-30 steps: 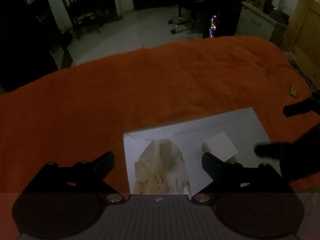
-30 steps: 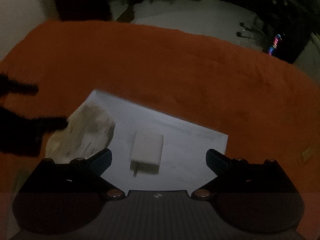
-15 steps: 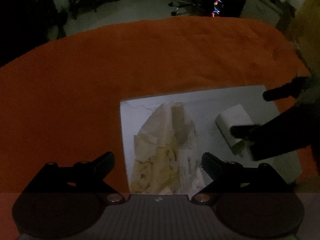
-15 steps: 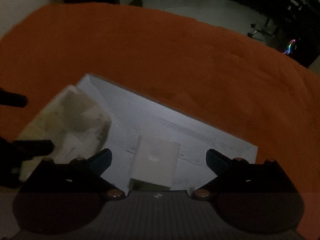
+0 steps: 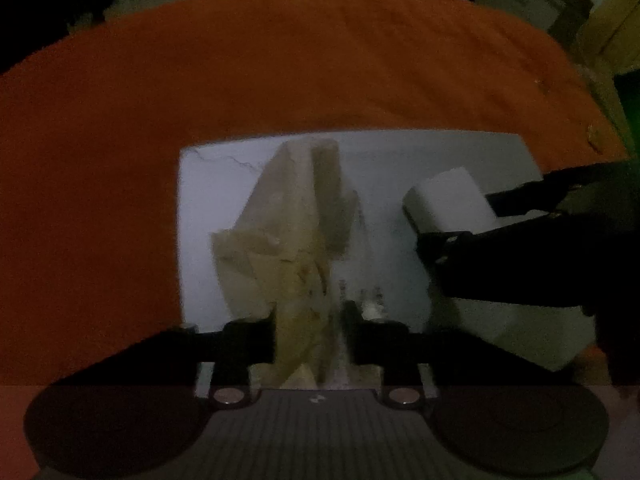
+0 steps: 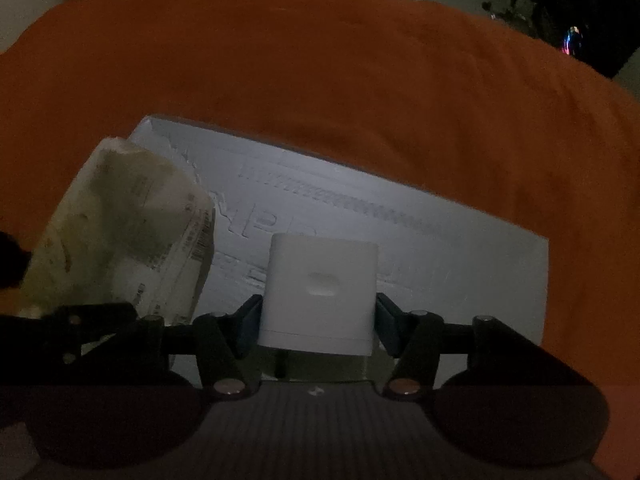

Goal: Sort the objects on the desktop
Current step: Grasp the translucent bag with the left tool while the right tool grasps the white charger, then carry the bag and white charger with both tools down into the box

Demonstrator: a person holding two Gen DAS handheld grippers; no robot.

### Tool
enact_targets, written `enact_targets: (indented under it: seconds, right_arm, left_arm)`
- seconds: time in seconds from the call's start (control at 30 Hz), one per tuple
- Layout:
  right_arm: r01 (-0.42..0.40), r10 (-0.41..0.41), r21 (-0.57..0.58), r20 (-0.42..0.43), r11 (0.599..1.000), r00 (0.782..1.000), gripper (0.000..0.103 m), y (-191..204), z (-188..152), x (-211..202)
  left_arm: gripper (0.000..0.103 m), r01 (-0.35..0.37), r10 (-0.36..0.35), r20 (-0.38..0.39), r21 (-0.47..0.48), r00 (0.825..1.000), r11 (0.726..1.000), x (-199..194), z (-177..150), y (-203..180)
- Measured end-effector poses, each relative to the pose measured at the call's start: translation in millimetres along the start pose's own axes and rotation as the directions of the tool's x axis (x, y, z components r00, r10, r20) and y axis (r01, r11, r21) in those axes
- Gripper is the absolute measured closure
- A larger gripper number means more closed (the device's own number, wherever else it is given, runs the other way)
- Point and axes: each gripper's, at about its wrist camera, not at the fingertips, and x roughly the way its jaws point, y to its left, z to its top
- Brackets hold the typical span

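A crumpled beige paper wrapper [image 5: 292, 240] lies on a white sheet [image 5: 208, 200] spread over the orange cloth. My left gripper [image 5: 310, 332] is shut on the wrapper's near end. A white plug adapter [image 6: 320, 288] sits on the same sheet [image 6: 460, 248]. My right gripper [image 6: 318, 328] is shut on the adapter, one finger on each side. In the left wrist view the adapter [image 5: 448, 200] shows at the right with the right gripper's dark fingers [image 5: 520, 196] around it. The wrapper also shows in the right wrist view [image 6: 120, 232].
The orange cloth [image 5: 280, 72] covers the whole tabletop and drops off at the far edge. A small tan object [image 5: 593, 136] lies on the cloth at the far right. Dark room furniture stands beyond the table.
Both grippers moved forward and down onto the sheet and went from open to shut, the left on the wrapper and the right on the adapter.
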Motion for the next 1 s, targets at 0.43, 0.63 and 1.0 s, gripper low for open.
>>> enact_targets:
  seconds: [0.43, 0.63, 1.0]
  right_arm:
    - [-0.041, 0.039, 0.123, 0.017, 0.992, 0.999, 0.044, -38.6, -15.9, -55.6]
    - [-0.043, 0.040, 0.078, 0.045, 0.996, 0.998, 0.044, -35.5, -26.3, -86.3]
    - [-0.139, 0.133, 0.017, 0.191, 0.990, 0.973, 0.044, -20.1, -65.7, -170.3]
  left_arm:
    - [0.091, 0.026, -0.020, 0.095, -0.056, 0.995, 0.998, -38.5, 0.5, 5.0]
    - [0.091, 0.062, -0.056, 0.127, -0.041, 0.990, 0.997, -63.7, -4.2, -4.3]
    - [0.091, 0.118, -0.129, 0.186, 0.069, 0.974, 0.991, -114.2, -34.8, -31.9]
